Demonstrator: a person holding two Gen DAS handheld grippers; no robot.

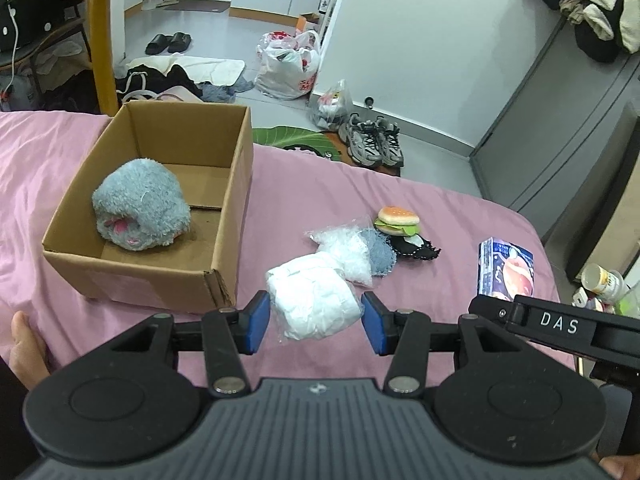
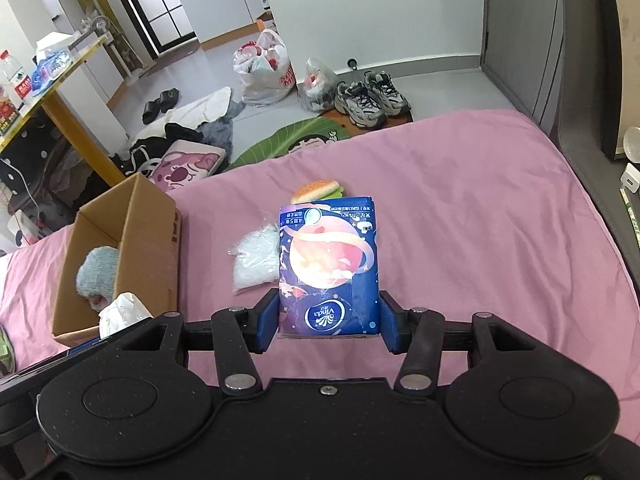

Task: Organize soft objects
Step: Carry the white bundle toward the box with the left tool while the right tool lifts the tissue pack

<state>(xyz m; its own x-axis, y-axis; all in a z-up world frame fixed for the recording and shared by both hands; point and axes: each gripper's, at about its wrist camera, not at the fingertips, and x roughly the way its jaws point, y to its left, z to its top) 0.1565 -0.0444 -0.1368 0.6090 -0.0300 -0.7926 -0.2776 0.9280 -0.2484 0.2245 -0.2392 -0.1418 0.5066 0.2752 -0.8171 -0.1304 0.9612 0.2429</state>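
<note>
My left gripper (image 1: 316,322) has its blue pads pressed against both sides of a white crumpled bundle (image 1: 314,302), clamped so the soft wad comes up without slipping. My right gripper (image 2: 328,322) is closed the same way on the near end of a blue tissue pack (image 2: 329,268), taken by the short sides so the pads bite the firmest part.

Going down in size: the pink bedsheet (image 1: 440,216) carries everything. The cardboard box (image 1: 224,200) sits open on it to my left, flaps out of the way, and I judge it is where the soft things go, since a grey-blue plush (image 1: 142,210) already lies inside against the near wall. The rest of the box floor is bare, so both loads should fit.

Between box and tissue pack, a clear plastic bag of white filling (image 1: 346,254) lies touching a small blue-grey cloth (image 1: 382,254), with a black lace-edged piece (image 1: 416,246) just beside it and a toy burger (image 1: 398,220) resting on that.

The box's near right corner stands between the bundle and the opening; I must lift over that wall. My two tools sit close together, so they could crowd each other at the box.
</note>
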